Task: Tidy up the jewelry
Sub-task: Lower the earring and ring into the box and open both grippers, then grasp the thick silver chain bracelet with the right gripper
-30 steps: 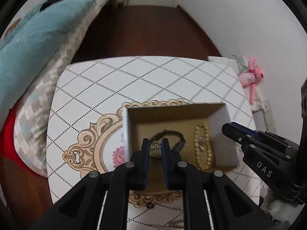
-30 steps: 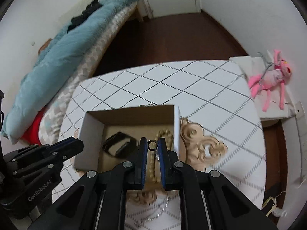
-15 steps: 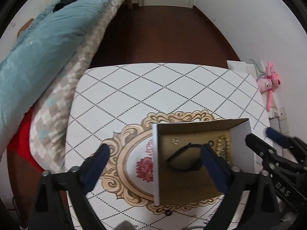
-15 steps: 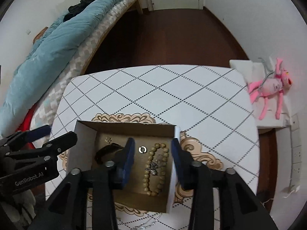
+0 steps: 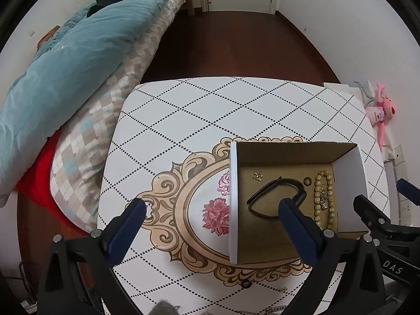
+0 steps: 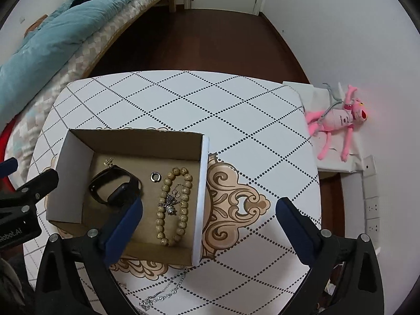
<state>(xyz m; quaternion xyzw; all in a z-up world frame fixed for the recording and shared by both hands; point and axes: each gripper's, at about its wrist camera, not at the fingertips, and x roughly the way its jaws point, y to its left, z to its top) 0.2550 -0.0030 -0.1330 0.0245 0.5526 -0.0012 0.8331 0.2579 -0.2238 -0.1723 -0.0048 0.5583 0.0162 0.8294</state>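
Both grippers hang above a white table (image 6: 236, 110) patterned with dotted black diamonds and a tan scrollwork medallion.

The left gripper (image 5: 210, 215) points forward and down at the tabletop, its 2 blue-padded fingers (image 5: 131, 218) spread wide apart with nothing between them. One finger is over the medallion at 8 o'clock; the other overlaps the box interior at 4 o'clock.

The right gripper (image 6: 210, 215) is posed the same way, tilted down, its fingers (image 6: 291, 220) also spread wide and holding nothing. One finger sits over the box floor, the other over bare table at 4 o'clock.

An open cardboard box (image 6: 199, 183), white outside and brown inside, rests on the table, partly covering the medallion. Inside it, seen from the right wrist view: a black wristband (image 6: 113, 186) toward 9 o'clock, a small gold charm (image 6: 108, 161) at 10 o'clock near the back wall, a small metal ring (image 6: 155, 177) in the middle, and a loop of tan beads, the bead bracelet (image 6: 168, 183), toward 3 o'clock. A silver pendant (image 6: 169, 204) lies on top of the beads.

Outside the box, at 6 o'clock, a silver chain (image 6: 162, 294) lies on the table near its front edge. In the left wrist view a dark ring (image 5: 245, 284) lies on the table just in front of the box.

A pink plush toy (image 6: 338, 123) lies on a white surface beside the table at 2 o'clock. A bed with a teal duvet (image 6: 52, 31) is at 10 o'clock.
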